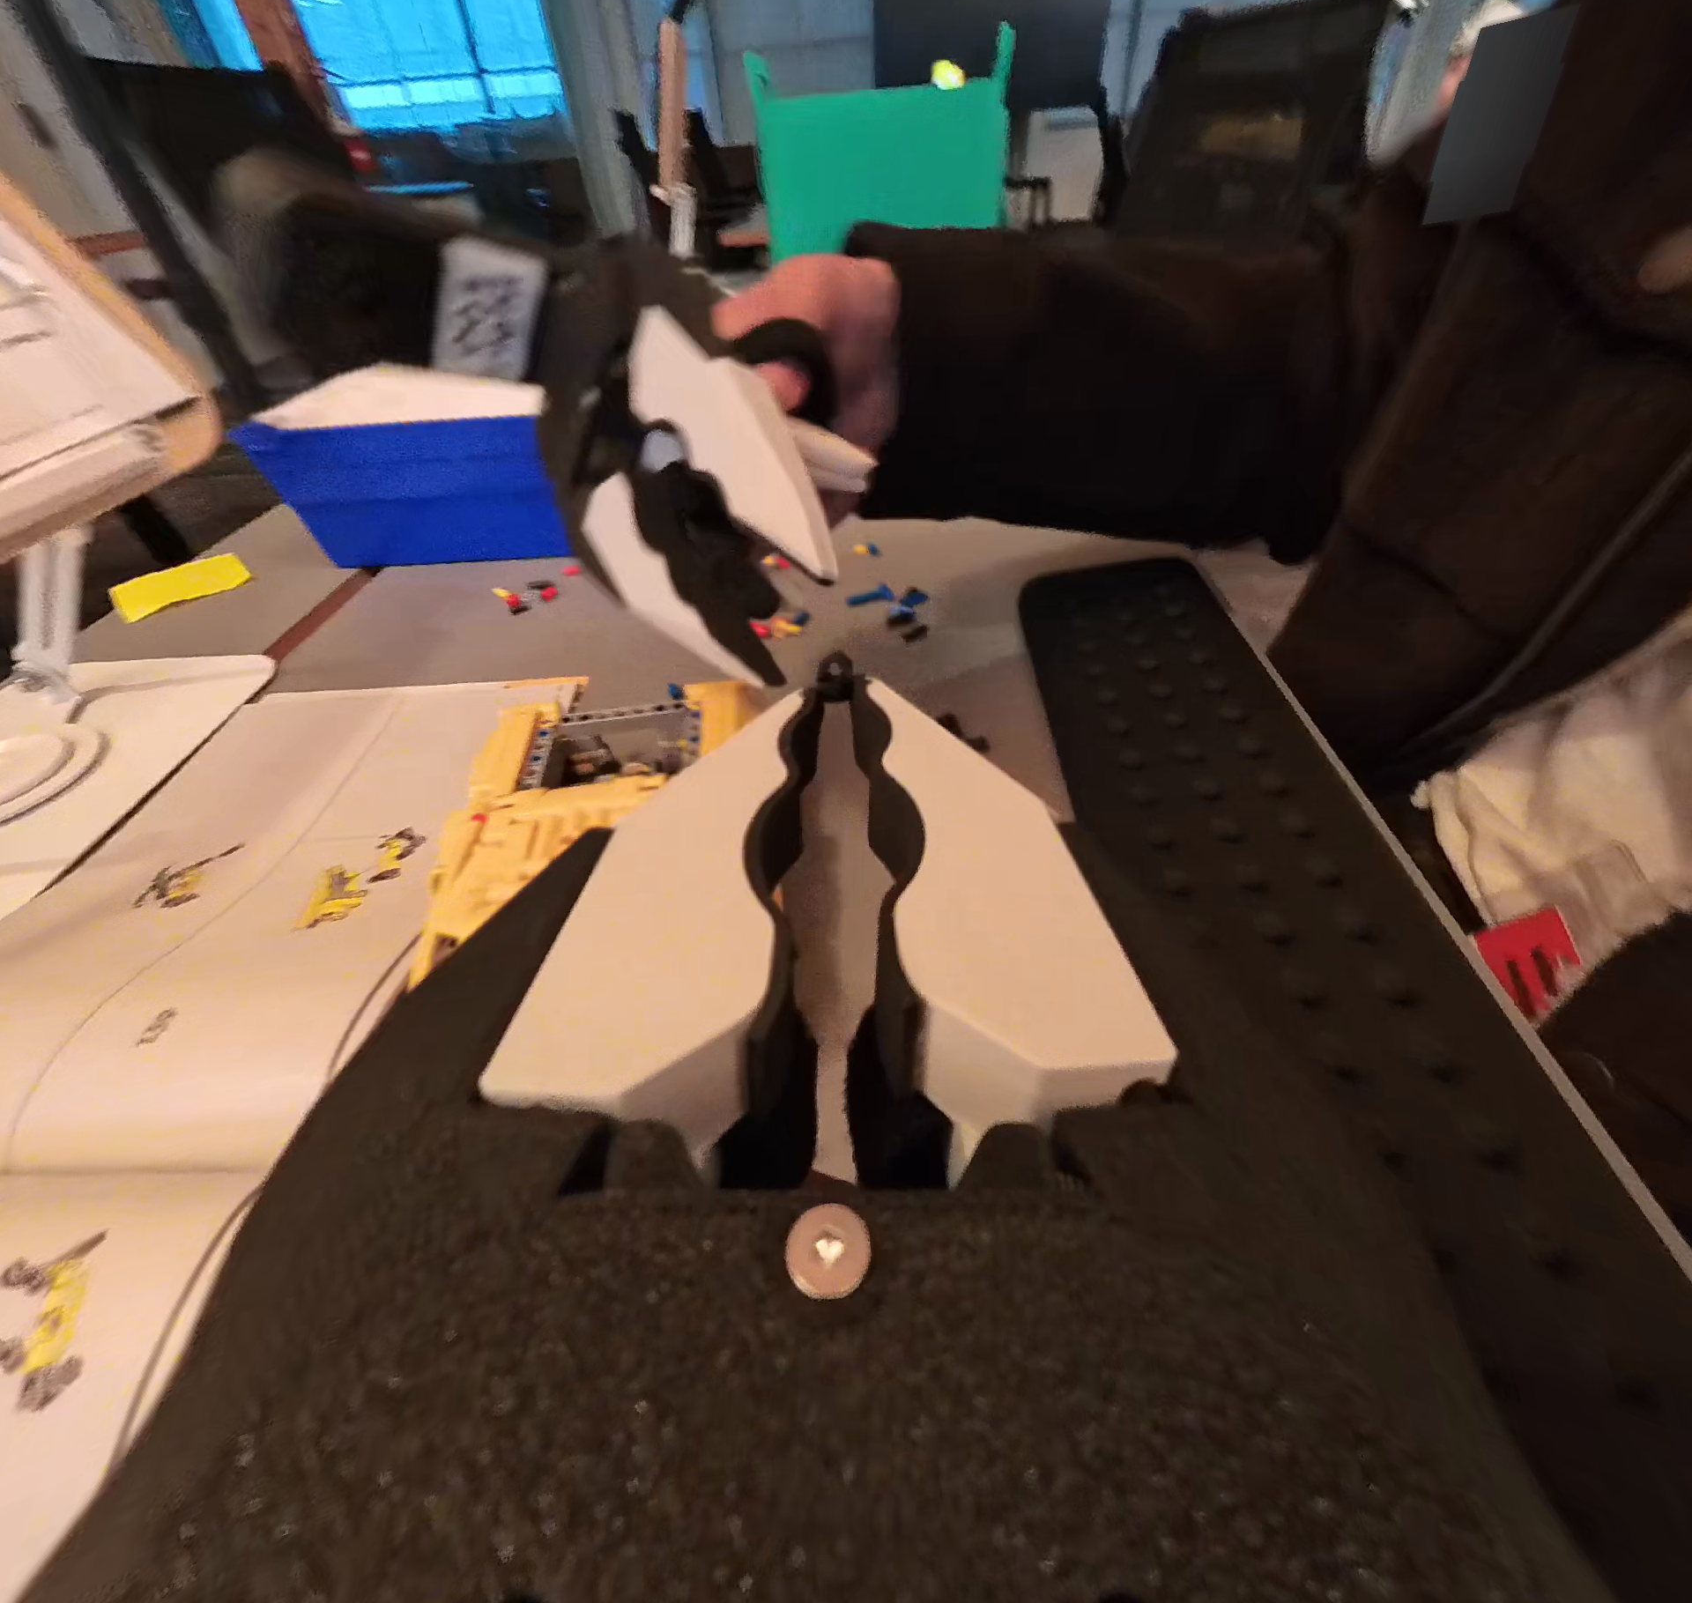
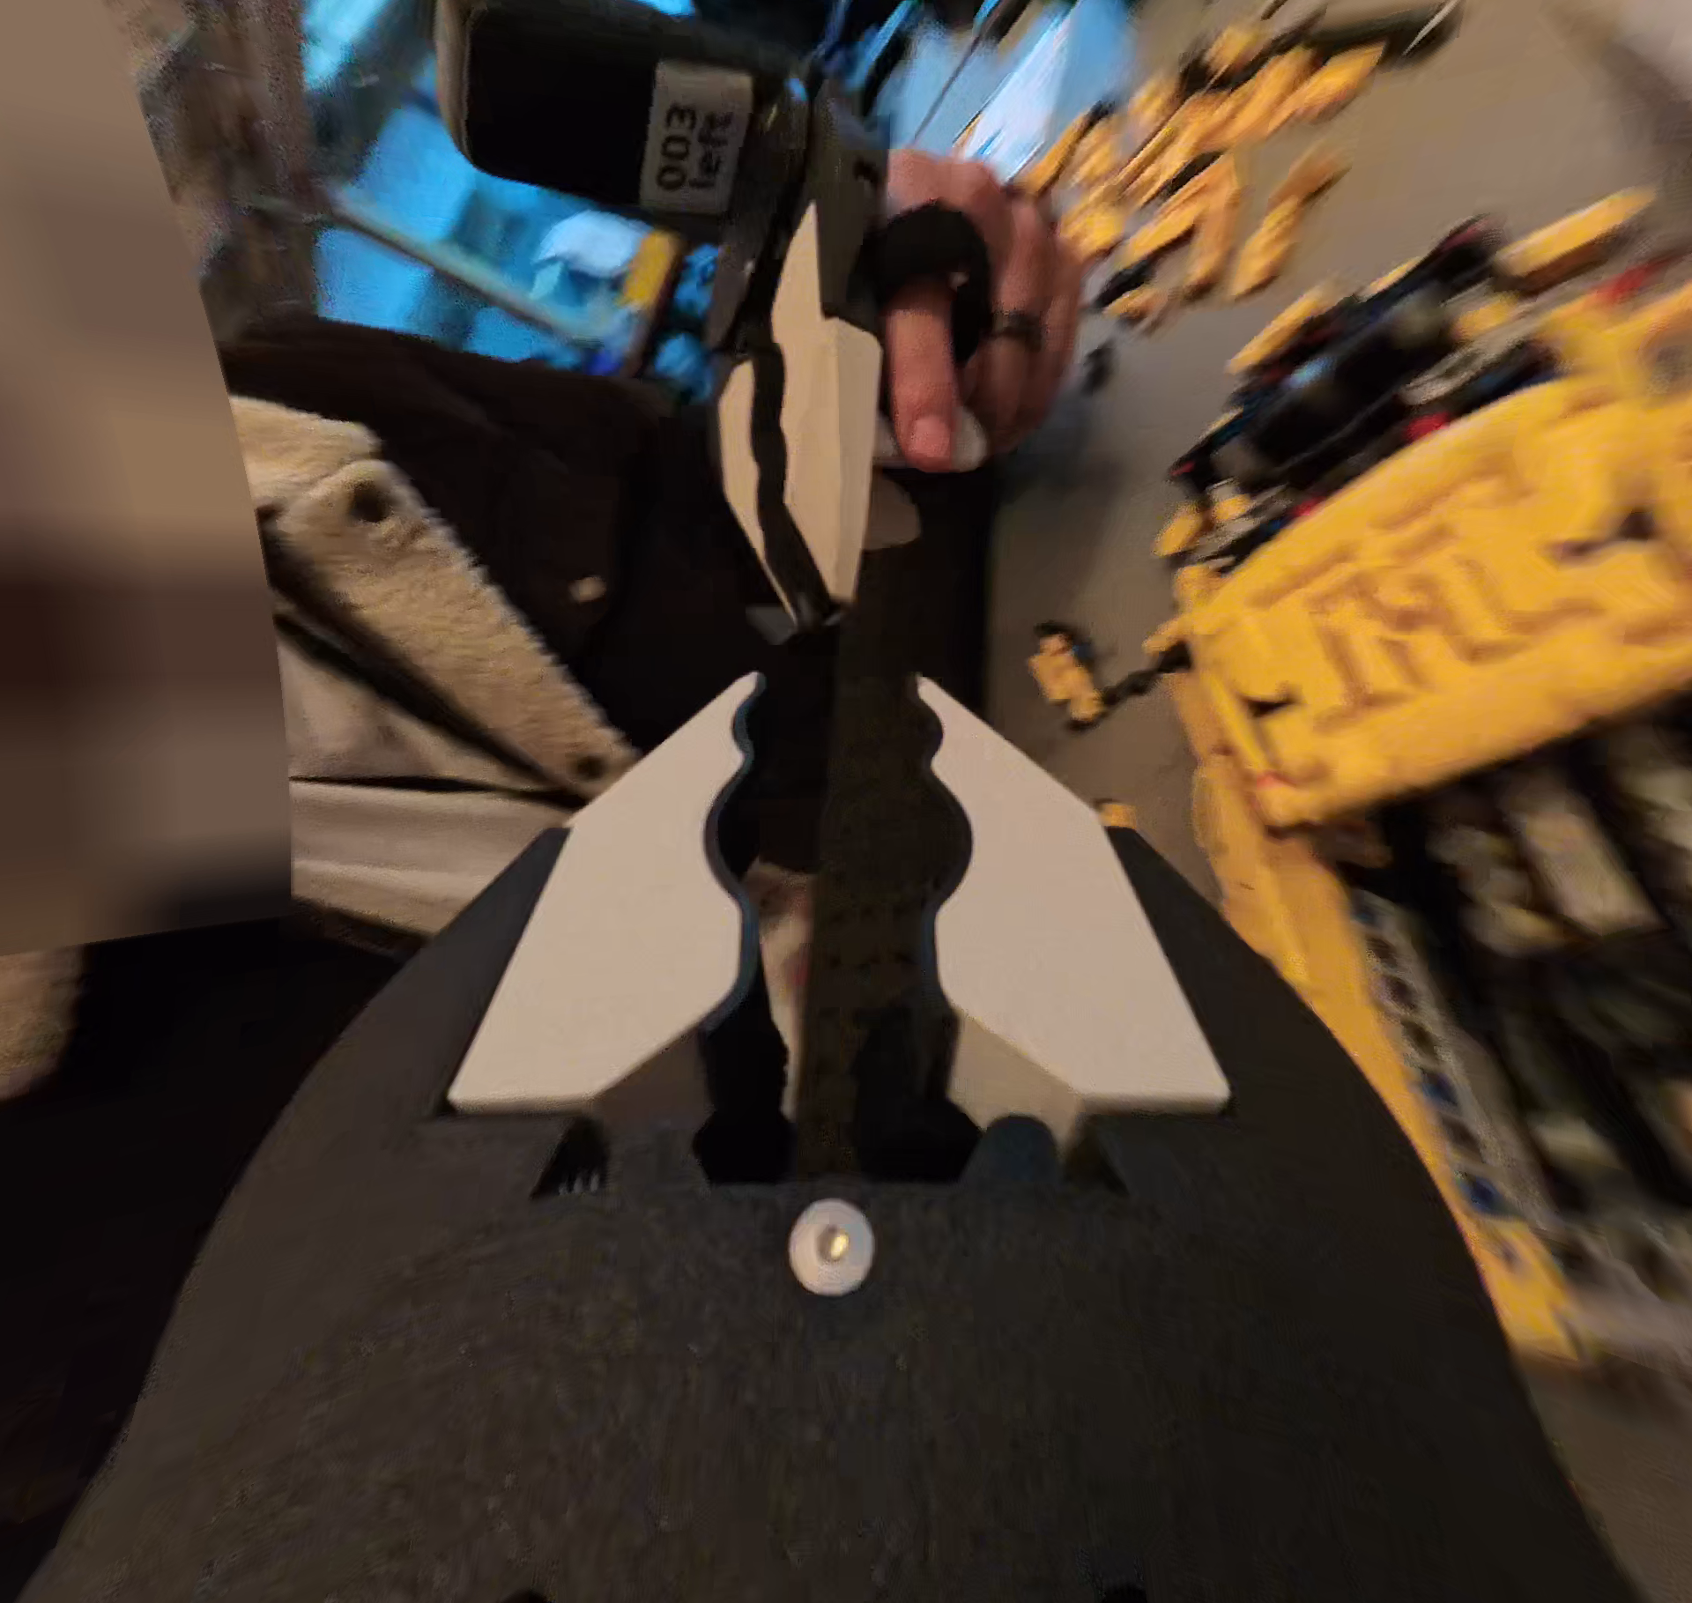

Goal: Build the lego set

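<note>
**Small black piece in transfer beside yellow model**

Workshop table (image 1: pixel 476 634) carries open instruction pages (image 1: pixel 229 872) and the part-built yellow model (image 1: pixel 549 790).

The left gripper (image 1: pixel 835 680) is clenched on a small black piece (image 1: pixel 835 669), raised just right of and beyond the model. The right gripper (image 2: pixel 838 698) stands released, empty, tips near that piece.

Judgement: a fitting step; next, seat or pass the piece precisely.

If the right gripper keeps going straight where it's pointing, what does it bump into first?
Probably the left gripper. The open right gripper points right at its tips, which pinch a small black piece. Behind that is a dark sleeve. The picture is blurry, so depth is uncertain.
</note>
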The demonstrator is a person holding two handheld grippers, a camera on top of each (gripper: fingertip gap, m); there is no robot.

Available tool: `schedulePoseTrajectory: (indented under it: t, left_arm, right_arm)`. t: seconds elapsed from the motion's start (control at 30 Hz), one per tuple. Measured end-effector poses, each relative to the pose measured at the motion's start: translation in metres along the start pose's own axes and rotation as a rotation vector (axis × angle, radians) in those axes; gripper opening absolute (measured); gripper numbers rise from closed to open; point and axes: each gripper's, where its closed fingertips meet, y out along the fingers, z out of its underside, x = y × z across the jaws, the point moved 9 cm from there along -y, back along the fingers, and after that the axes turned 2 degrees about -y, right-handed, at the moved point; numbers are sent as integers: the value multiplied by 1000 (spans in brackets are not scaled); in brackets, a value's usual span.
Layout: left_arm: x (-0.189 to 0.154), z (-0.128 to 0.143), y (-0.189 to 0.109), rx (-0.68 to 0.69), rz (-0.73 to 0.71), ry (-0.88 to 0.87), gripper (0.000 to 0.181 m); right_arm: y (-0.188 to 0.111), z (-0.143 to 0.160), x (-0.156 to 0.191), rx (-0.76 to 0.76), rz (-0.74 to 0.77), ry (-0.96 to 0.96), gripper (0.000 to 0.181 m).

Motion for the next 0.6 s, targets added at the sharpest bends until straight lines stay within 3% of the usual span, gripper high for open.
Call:
schedulePoseTrajectory:
  t: [0.1,0.23,0.37,0.5,0.6]
  left_arm:
    - [13,-3,-6,-58,-60,-97,6]
    - [29,-4,-11,-149,-132,-284,7]
    - [29,-2,-9,-221,-58,-379,6]
    - [29,3,-4,-235,-43,-423,6]
    - [29,5,-2,-248,-23,-442,6]
  right_arm:
    - [-29,29,12,-123,331,-228,27]
    - [-42,108,0,-86,821,-333,29]
    - [-24,158,-7,-26,1033,-314,35]
    - [-15,164,-3,-39,1127,-365,12]
    - [-17,165,-8,-23,1107,-340,15]
